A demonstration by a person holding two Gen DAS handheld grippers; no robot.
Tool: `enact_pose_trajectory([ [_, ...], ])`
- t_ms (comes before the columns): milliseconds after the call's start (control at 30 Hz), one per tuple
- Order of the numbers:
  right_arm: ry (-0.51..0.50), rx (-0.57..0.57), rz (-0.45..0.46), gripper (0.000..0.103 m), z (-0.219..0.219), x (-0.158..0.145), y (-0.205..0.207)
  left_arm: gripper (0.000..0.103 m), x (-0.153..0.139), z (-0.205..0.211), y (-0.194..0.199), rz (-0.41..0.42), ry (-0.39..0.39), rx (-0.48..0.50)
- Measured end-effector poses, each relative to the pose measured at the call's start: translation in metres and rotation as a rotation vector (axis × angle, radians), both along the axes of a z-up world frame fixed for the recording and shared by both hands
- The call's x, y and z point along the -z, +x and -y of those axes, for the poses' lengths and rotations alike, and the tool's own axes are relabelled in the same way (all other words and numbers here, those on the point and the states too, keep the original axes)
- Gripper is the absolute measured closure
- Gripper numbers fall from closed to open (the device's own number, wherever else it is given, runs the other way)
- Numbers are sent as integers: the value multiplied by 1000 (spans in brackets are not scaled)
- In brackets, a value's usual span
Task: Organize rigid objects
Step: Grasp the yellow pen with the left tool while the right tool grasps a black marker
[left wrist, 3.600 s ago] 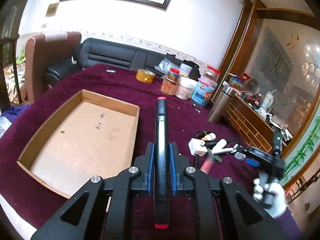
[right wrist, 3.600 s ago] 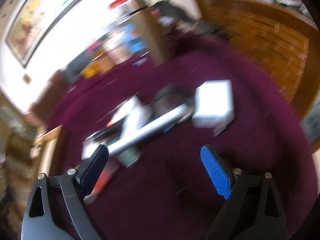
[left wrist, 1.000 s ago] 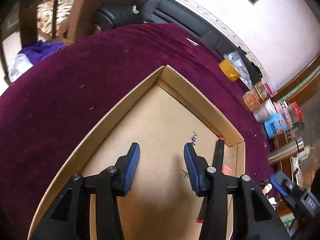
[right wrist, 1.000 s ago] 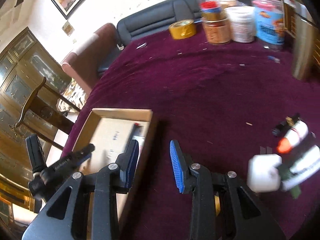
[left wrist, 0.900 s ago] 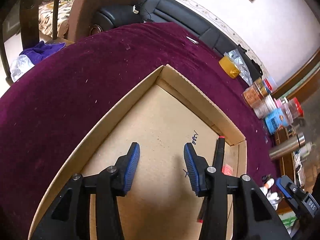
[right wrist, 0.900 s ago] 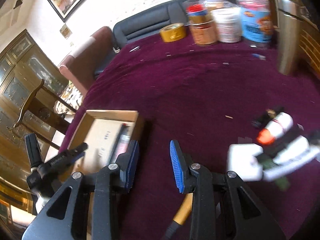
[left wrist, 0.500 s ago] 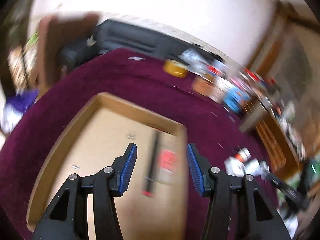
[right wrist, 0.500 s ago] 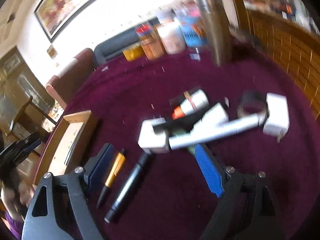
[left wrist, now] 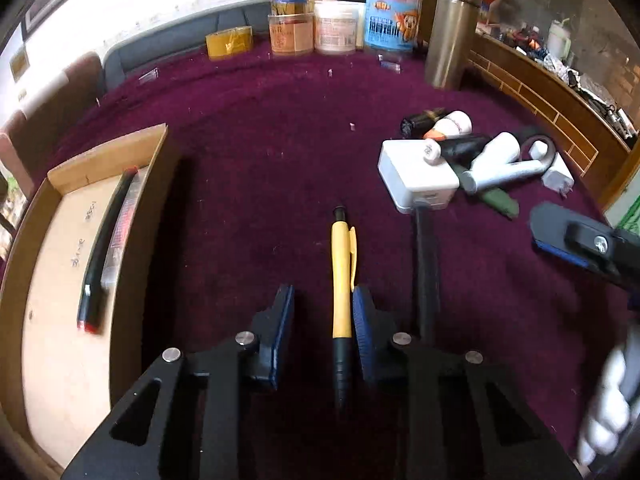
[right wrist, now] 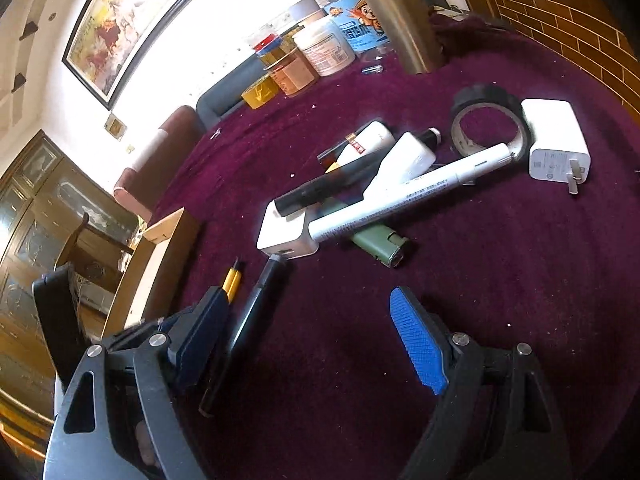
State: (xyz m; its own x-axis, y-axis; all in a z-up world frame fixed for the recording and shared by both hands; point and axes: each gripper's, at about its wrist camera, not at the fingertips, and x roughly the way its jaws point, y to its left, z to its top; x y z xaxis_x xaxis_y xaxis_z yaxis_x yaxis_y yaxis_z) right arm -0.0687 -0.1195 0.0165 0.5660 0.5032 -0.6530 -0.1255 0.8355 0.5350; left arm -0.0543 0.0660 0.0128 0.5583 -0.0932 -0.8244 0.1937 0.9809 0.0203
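My left gripper is open, its jaws either side of a yellow pen lying on the purple cloth, close to the right pad. A black pen lies just right of it. The cardboard tray at left holds a black marker. My right gripper is open wide and empty above the cloth, with the black pen by its left finger and the yellow pen beyond. A pile of a white charger, white marker, green lighter and tubes lies ahead.
A black tape roll and a second white charger lie at the right. Jars, a yellow tape roll and a steel flask stand at the table's far edge. A wooden ledge borders the right.
My left gripper has left the tray, where the black marker now lies, and swung right to straddle the yellow pen. My right gripper has opened wide and moved toward the pile.
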Motion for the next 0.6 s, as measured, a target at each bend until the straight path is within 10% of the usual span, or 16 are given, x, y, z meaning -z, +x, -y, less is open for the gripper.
enact_pose_trajectory([
  [233, -77, -18, 2, 19, -10, -1, -1, 98, -3, -4, -13, 21, -56, 37],
  [533, -269, -117, 6, 20, -85, -12, 2, 97, -59, -69, -66, 137, -359, -33],
  [600, -321, -131, -21, 41, -104, -5, 5, 97, -65, -89, -77, 158, -400, -68],
])
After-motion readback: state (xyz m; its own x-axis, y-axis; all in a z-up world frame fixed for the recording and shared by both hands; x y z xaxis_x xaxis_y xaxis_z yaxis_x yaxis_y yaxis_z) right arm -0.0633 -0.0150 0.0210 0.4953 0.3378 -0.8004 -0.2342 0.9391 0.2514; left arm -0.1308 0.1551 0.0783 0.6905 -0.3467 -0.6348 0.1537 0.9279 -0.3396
